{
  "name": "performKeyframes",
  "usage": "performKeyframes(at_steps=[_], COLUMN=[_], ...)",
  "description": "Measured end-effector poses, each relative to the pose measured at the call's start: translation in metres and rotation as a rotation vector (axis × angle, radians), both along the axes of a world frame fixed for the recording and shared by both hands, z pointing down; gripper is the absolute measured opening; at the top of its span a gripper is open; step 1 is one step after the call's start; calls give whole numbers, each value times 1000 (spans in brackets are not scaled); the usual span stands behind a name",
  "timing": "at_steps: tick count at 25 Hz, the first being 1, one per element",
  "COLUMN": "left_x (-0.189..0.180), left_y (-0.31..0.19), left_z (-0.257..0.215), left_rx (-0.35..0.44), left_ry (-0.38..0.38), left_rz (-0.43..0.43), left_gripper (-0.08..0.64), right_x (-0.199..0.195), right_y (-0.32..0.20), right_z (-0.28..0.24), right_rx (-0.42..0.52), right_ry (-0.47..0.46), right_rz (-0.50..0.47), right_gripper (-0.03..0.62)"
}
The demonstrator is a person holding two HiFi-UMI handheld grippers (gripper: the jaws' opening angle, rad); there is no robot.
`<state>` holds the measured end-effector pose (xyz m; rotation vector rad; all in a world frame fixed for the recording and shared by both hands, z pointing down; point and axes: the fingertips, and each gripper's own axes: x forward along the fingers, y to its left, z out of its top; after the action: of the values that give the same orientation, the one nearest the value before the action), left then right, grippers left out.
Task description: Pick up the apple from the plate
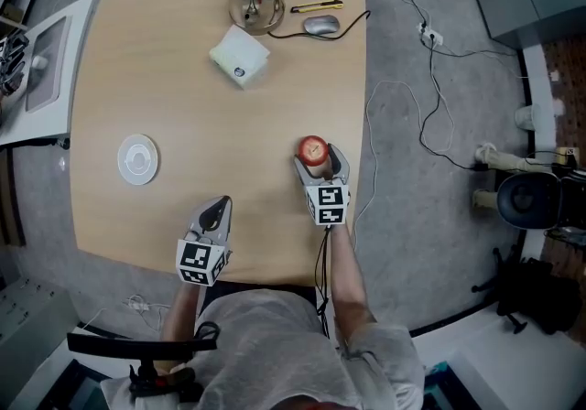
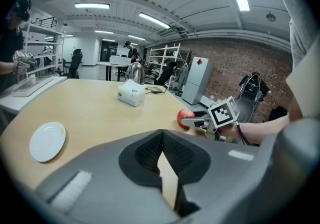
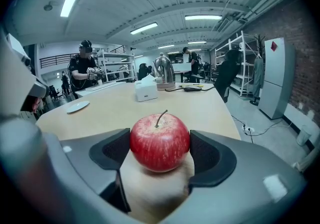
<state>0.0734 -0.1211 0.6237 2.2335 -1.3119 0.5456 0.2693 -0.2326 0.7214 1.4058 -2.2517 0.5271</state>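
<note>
The table (image 1: 183,60) carried a white plate (image 1: 138,159) on its left half, bare, and well apart from the apple (image 1: 313,150) on the right half. The apple sat stem-up between the jaws of the right gripper (image 1: 316,157), both pads pressed against its sides; this grip suits carrying, so the pick is judged effectively made. Whether the fruit cleared the tabletop could not be determined. The left gripper (image 1: 218,209) had its jaws together on nothing, parked at the near edge, evidently idle and out of the way. The right forearm reached forward over the near edge with the gripper pointing away from the person; the left arm was tucked close to the body.
</note>
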Motion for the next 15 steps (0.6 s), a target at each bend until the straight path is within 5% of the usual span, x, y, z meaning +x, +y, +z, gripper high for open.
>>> performKeyframes(at_steps=[15], left_x=[0], left_y=[2], left_z=[-2], left_rx=[2], left_ry=[8], left_rz=[-3], left_gripper=[18], right_x=[3], right_y=[1], right_z=[1], right_rx=[21], right_ry=[-35], right_rz=[38], right_gripper=[399])
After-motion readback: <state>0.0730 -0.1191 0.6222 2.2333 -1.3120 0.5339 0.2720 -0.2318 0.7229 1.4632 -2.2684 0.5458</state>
